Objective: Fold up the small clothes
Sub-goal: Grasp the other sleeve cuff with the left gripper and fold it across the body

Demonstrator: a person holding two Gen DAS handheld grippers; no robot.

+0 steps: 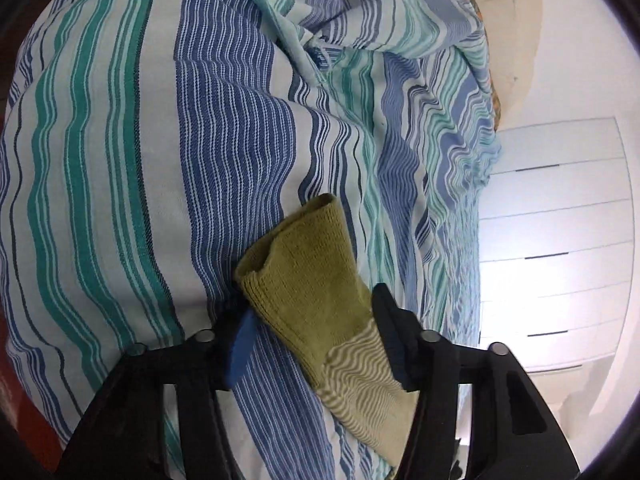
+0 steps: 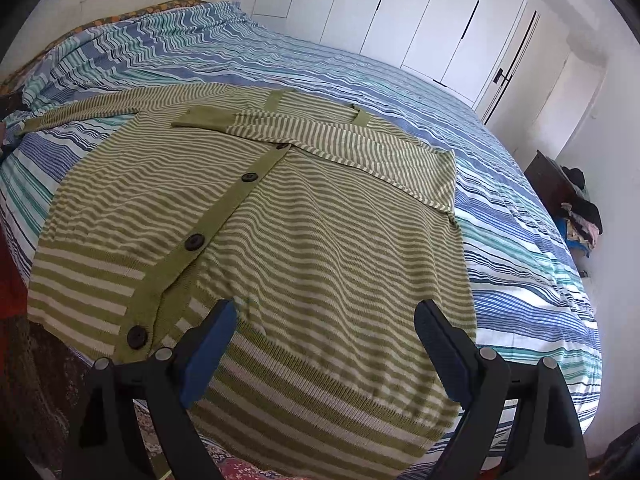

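Note:
A green and cream striped cardigan point(image 2: 304, 240) lies flat on the bed, buttons up, its right sleeve point(image 2: 340, 140) folded across the chest and its left sleeve point(image 2: 80, 114) stretched out to the far left. My right gripper point(image 2: 324, 316) is open and empty, hovering just above the cardigan's hem. In the left wrist view the left gripper point(image 1: 312, 312) has its fingers on either side of the plain green cuff point(image 1: 304, 264) of that sleeve, over the striped bedcover. Whether it grips the cuff is unclear.
The bed has a blue, teal and white striped cover point(image 2: 520, 248), bunched into folds near the left gripper point(image 1: 380, 40). White wardrobe doors point(image 2: 420, 12) stand behind the bed. A dark side table with piled clothes point(image 2: 576, 204) stands to the right.

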